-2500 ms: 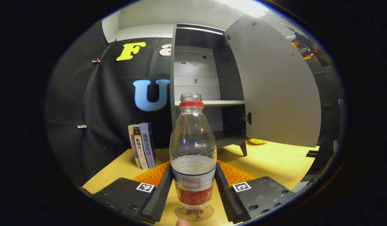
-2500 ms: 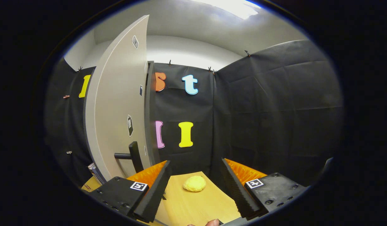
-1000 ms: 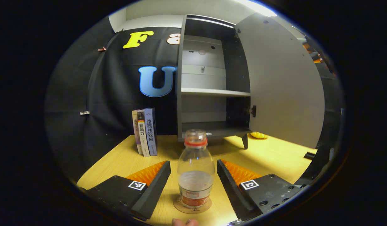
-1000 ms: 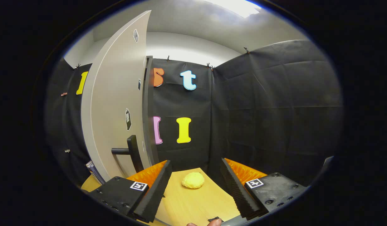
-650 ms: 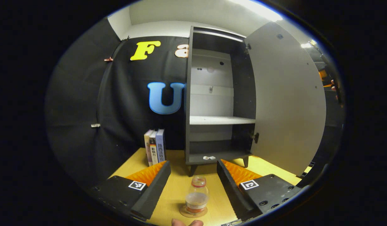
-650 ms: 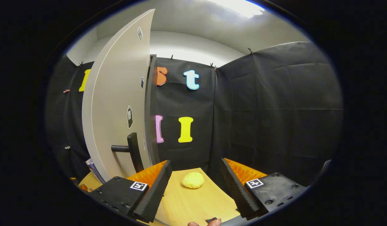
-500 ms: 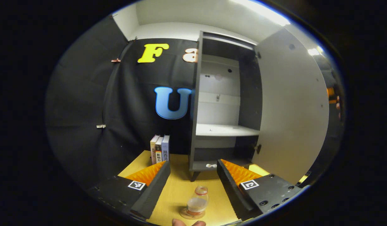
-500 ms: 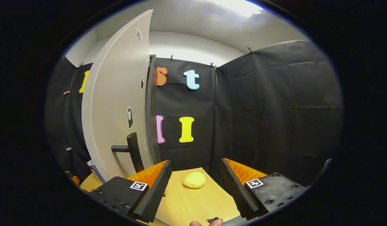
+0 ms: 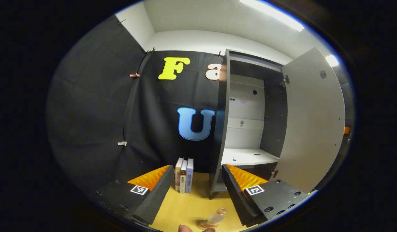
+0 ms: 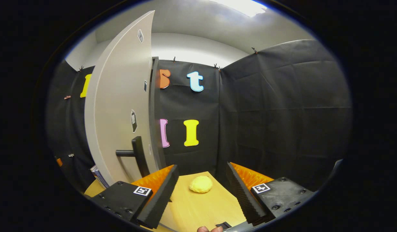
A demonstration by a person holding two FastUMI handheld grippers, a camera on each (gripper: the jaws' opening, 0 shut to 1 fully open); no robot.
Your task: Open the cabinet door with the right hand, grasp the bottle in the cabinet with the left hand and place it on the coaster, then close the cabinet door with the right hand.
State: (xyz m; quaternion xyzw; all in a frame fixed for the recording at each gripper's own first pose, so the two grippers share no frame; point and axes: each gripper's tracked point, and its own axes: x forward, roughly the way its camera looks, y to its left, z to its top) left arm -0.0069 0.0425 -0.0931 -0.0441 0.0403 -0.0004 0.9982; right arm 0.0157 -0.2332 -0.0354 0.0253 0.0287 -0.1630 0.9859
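The bottle point(image 9: 214, 219) sits low in my left gripper view, blurred, standing on the coaster point(image 9: 202, 225) on the tabletop point(image 9: 188, 206), right below and between the fingers of my left claw point(image 9: 196, 193). That claw is spread wide with nothing in it and is well clear of the bottle, so I'd call the placing step finished.

Now it's all about the cabinet door point(image 10: 121, 106). In my right gripper view it stands swung wide open, its outer face turned toward me, off to the left of my right claw point(image 10: 201, 196). The door handle point(image 10: 134, 154) is a dark bar sticking out from the lower part of the door, running level, just left of and a touch above my left-hand finger point(image 10: 159, 196). My right claw is spread too, holding nothing, not touching the door. It's plainly the nearer hand, so I judge the coming move as a shift left to catch the handle or the door's face and swing it toward the cabinet point(image 9: 250, 129).

Count, from the left gripper view: one bottle, one coaster, one cabinet with one door, one pale shelf point(image 9: 246, 156) inside, bare as far as I can tell. Three books point(image 9: 184, 175) stand upright beside the cabinet's left side. In the right gripper view there's one yellow lump point(image 10: 201, 184) on the tabletop ahead, between my fingers but farther off; what it is I can't tell.
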